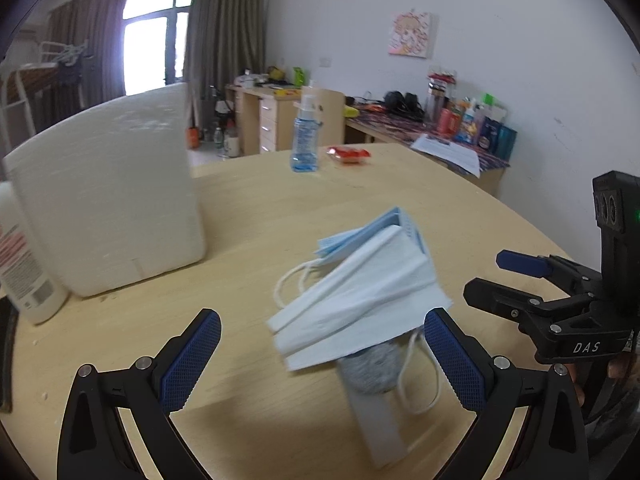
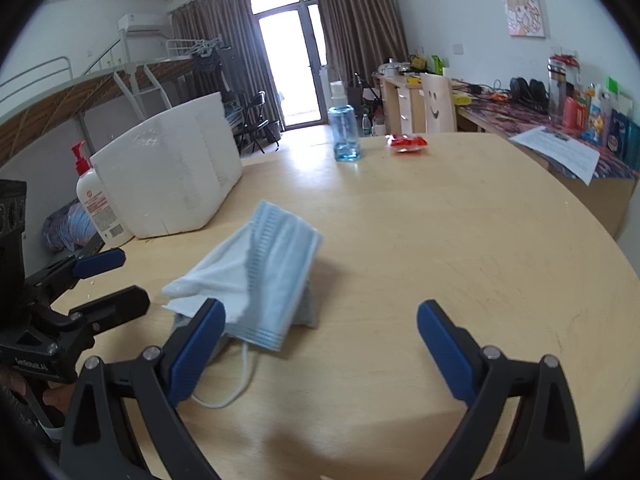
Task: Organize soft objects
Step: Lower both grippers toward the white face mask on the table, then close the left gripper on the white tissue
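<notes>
The left gripper [image 1: 322, 356] stood with its jaws spread wide and nothing between the blue pads [image 1: 192, 360]; the face masks [image 1: 360, 292] lay just ahead of it on the round wooden table [image 1: 248, 208]. The right gripper [image 2: 320, 354] was likewise released, jaws well apart and empty, with the masks beside its left finger. Each gripper showed at the edge of the other's view, both low over the table's near side.

The masks formed a loose pile of pale blue and white, one draped and tilted over the others, with white ear loops [image 2: 240, 380] trailing onto the wood. Under the pile sat something grey [image 1: 372, 372]; it was blurred, and it may have been a folded cloth or a sock, but the view did not settle which.

Behind the pile, toward the left, a white foam box [image 2: 172, 176] stood on the table, and a white pump bottle [image 2: 98, 200] with a red top stood touching or just beside its far end. Well apart, near the table's far edge, stood a clear blue spray bottle [image 2: 344, 124], and beside it lay a small red packet [image 2: 406, 143]. Beyond the table, a cluttered desk [image 2: 540, 120] ran along the wall.
</notes>
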Demonstrator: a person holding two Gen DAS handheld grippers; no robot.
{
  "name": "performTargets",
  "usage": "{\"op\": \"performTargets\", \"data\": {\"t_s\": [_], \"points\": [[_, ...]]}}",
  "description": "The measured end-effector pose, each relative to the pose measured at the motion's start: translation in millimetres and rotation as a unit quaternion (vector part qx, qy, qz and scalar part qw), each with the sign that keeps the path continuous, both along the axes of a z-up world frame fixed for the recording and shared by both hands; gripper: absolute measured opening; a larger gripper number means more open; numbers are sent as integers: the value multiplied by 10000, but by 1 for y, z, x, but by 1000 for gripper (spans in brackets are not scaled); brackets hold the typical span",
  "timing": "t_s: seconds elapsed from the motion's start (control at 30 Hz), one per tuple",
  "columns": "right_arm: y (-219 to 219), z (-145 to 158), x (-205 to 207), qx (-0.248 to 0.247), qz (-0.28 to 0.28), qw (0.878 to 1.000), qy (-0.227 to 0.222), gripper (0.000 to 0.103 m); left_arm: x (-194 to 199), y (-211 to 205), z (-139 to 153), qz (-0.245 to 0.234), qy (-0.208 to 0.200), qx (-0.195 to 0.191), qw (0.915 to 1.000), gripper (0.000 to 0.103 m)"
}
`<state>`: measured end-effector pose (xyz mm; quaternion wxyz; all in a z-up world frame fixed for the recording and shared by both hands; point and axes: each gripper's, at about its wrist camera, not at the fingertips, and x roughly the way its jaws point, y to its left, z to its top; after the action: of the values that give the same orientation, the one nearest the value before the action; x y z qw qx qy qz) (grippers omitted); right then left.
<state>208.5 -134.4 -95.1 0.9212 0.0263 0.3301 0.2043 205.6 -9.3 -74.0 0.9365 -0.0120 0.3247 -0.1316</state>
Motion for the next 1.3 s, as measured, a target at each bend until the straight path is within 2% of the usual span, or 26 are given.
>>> {"op": "performTargets", "data": {"t_s": [0.2,0.37,0.47,0.57,0.63,0.77,0.8,0.83,0.93,1.3], "points": [[-15,-3,4,206,-82,9997,40,98,16,-20,-3,-263,29,133,9996,101],[-21,-6,5,252,-84,9996,43,98,30,-28,-9,-443,138,163,9988,89],[-22,-6,5,246,-73,9997,36,98,38,-29,-15,-485,350,97,9982,76],[-23,-5,6,240,-66,9997,35,98,40,-30,-19,-572,467,78,9972,58],[-24,-5,6,229,-59,9997,31,98,38,-31,-21,-643,507,115,9966,41],[-24,-4,5,192,-67,9998,31,98,38,-33,-22,-695,532,123,9961,25],[-23,-4,5,184,-68,9998,27,98,38,-33,-22,-690,535,122,9961,18],[-23,-4,5,173,-67,9998,27,98,38,-32,-22,-691,535,112,9961,14],[-21,-3,5,145,-68,9999,27,98,37,-30,-19,-685,510,69,9963,9],[-9,9,-1,-13,-28,9999,-105,98,15,-15,5,-573,67,-193,9981,9]]}}
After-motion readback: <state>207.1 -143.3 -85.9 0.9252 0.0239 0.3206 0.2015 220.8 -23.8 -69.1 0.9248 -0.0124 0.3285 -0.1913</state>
